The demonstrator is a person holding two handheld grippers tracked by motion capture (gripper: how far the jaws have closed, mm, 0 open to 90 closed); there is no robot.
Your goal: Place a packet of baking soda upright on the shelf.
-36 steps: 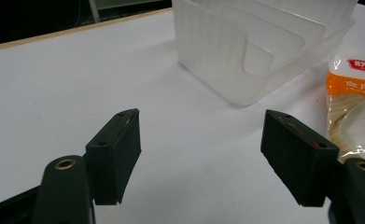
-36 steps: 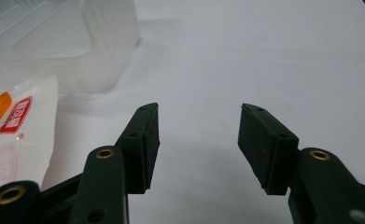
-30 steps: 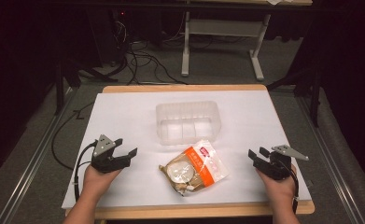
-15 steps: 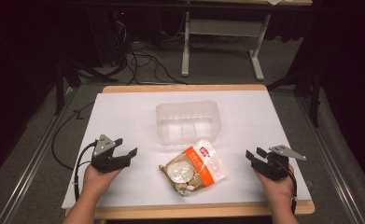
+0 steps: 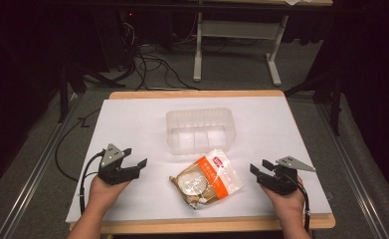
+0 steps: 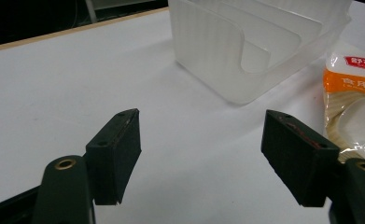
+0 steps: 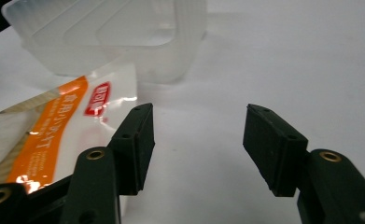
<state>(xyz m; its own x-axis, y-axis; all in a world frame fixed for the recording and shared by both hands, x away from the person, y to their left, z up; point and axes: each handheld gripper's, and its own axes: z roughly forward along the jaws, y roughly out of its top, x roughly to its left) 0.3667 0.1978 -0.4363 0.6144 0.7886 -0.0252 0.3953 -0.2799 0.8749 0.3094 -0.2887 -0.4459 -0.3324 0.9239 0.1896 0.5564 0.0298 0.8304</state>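
Observation:
An orange-and-white snack bag (image 5: 207, 178) lies flat near the table's front, just in front of a clear plastic container (image 5: 200, 130) with dividers. My left gripper (image 5: 135, 157) rests open to the left of the bag, with bare table between its jaws (image 6: 203, 135). Ahead of it are the container (image 6: 245, 42) and the bag (image 6: 357, 107). My right gripper (image 5: 259, 166) sits to the right of the bag, pointing at it. Its jaws (image 7: 201, 135) have just been opening and hold nothing. The bag (image 7: 45, 135) lies by its left jaw, with the container (image 7: 124, 37) beyond.
A white sheet (image 5: 132, 119) covers the table, with a wooden edge (image 5: 197, 226) along the front. Beyond the far edge, cables (image 5: 152, 67) lie on the dark floor beside a desk frame (image 5: 237, 45).
The right hand has drifted slightly left toward the bag. The left hand, bag and container have stayed put.

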